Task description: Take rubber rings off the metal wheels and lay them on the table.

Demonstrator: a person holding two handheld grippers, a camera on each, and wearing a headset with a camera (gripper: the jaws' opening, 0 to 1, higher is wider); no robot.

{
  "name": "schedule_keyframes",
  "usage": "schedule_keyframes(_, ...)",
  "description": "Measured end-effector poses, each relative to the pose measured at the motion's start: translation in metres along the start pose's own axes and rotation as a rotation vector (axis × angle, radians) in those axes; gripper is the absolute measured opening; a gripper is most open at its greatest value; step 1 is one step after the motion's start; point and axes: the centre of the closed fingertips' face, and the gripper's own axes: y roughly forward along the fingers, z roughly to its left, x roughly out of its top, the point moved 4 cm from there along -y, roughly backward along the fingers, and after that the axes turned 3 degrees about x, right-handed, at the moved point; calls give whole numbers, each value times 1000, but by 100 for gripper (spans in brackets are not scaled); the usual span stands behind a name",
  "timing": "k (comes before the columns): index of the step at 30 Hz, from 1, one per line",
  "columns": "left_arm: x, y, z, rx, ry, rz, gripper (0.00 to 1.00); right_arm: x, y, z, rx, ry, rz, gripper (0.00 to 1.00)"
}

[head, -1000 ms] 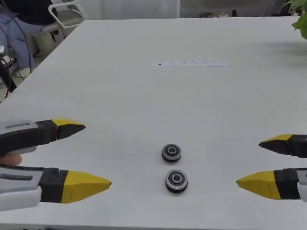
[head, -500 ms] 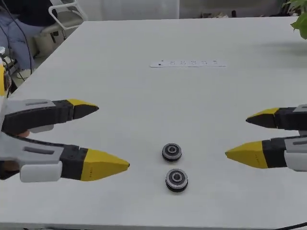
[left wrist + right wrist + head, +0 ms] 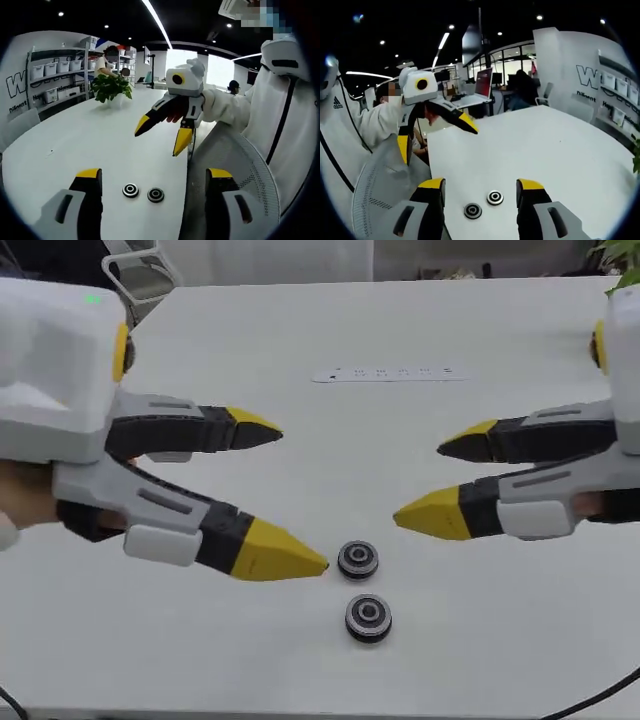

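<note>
Two small metal wheels with black rubber rings lie flat near the table's front edge: the far wheel [image 3: 358, 559] [image 3: 131, 190] [image 3: 494, 196] and the near wheel [image 3: 368, 618] [image 3: 155, 194] [image 3: 472, 210]. My left gripper [image 3: 298, 498] [image 3: 154, 175] [image 3: 437, 142] is open and held above the table, its lower yellow tip just left of the far wheel. My right gripper [image 3: 422, 485] [image 3: 481, 183] [image 3: 158, 142] is open too, up and to the right of the wheels. Neither holds anything, and the two point at each other.
The white table [image 3: 300, 390] stretches far back, with a flat white strip [image 3: 390, 372] lying on its middle. A chair [image 3: 140, 270] stands past the far left corner. A potted plant [image 3: 112, 87] sits at the far right. The front edge runs just below the near wheel.
Both grippers have come in from the lower sides, up and toward the middle, and now stand close over the wheels. The wheels have not moved.
</note>
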Motion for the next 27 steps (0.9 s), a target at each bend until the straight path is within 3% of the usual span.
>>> schedule_keyframes(7, -11, 24, 6, -16, 47, 26, 82, -18, 20, 1, 22, 7, -5, 55)
schedule_keyframes(9, -17, 30, 6, -19, 46, 23, 82, -24, 21, 3, 61, 39, -24, 53)
schedule_keyframes(14, -29, 39, 7, -14, 22, -40, 81, -33, 20, 0, 78, 63, -42, 51)
schedule_keyframes(17, -36, 42, 7, -5, -12, -54, 78, -39, 22, 0, 99, 67, -39, 49)
schedule_keyframes(20, -43, 46, 7, 2, -19, -47, 78, -48, 26, 0, 109, 78, -17, 47)
schedule_keyframes(24, -54, 53, 3, -13, -65, -45, 67, -66, 32, 1, 112, 90, 49, 43)
schedule_keyframes(26, -62, 56, -2, -30, -50, -3, 66, -78, 36, 2, 116, 94, 104, 42)
schedule_keyframes(27, -66, 58, -3, -30, -5, 27, 65, -80, 37, 2, 117, 91, 109, 41)
